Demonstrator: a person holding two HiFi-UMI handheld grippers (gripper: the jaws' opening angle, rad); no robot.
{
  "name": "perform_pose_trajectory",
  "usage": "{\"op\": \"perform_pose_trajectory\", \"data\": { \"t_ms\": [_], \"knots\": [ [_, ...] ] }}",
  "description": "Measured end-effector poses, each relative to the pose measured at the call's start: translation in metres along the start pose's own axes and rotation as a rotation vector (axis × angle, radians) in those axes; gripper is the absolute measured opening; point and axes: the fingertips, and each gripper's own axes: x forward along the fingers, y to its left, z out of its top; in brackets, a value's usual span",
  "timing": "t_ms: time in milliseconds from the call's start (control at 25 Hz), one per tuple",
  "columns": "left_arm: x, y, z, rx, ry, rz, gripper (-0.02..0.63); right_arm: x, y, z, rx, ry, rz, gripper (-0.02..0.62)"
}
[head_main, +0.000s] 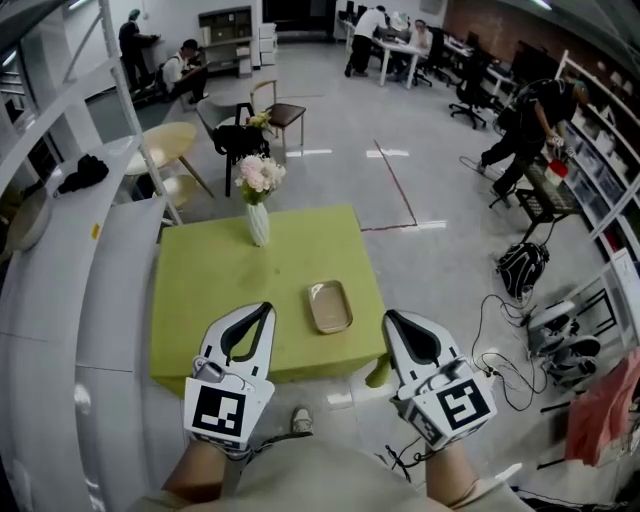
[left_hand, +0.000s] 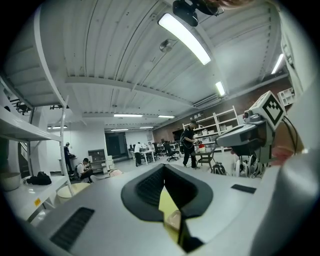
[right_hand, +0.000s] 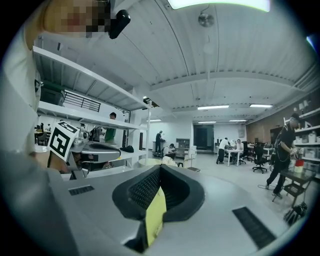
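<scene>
In the head view both grippers are held side by side over the near edge of a green table (head_main: 195, 300). My left gripper (head_main: 266, 310) is shut with nothing between its jaws. My right gripper (head_main: 391, 316) is likewise shut and empty, just past the table's near right corner. Between them, slightly farther on, lies a shallow tan tray (head_main: 330, 306). A pale vase (head_main: 258, 223) of pink and white flowers (head_main: 259, 174) stands at the far edge. In the left gripper view the gripper (left_hand: 164, 168) points upward, with slivers of green table and tray in its slot. The right gripper view shows that gripper (right_hand: 160, 169) the same way.
White shelving (head_main: 60, 300) runs along the left of the table. Chairs (head_main: 240, 140) stand behind it. A black bag (head_main: 520, 268), cables and shoes lie on the floor at right. A person (head_main: 525, 125) bends near racks at far right; others sit at desks far back.
</scene>
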Motion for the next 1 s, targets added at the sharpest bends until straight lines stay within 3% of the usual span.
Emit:
{"op": "perform_pose_trajectory", "data": {
  "t_ms": [280, 520, 960, 1000],
  "knots": [
    [0.038, 0.04, -0.014, 0.01, 0.001, -0.038, 0.006, 0.045, -0.018, -0.002, 0.014, 0.011, -0.058, 0.006],
    [0.055, 0.043, -0.017, -0.001, -0.021, -0.081, 0.006, 0.057, -0.032, -0.009, 0.016, 0.027, -0.088, 0.006],
    [0.079, 0.041, -0.041, -0.015, 0.065, -0.022, 0.009, 0.073, -0.062, -0.027, 0.024, 0.084, -0.073, 0.006],
    [0.082, 0.04, -0.045, -0.011, 0.078, -0.014, 0.034, 0.075, -0.065, -0.029, 0.028, 0.09, -0.074, 0.006]
  ]
}}
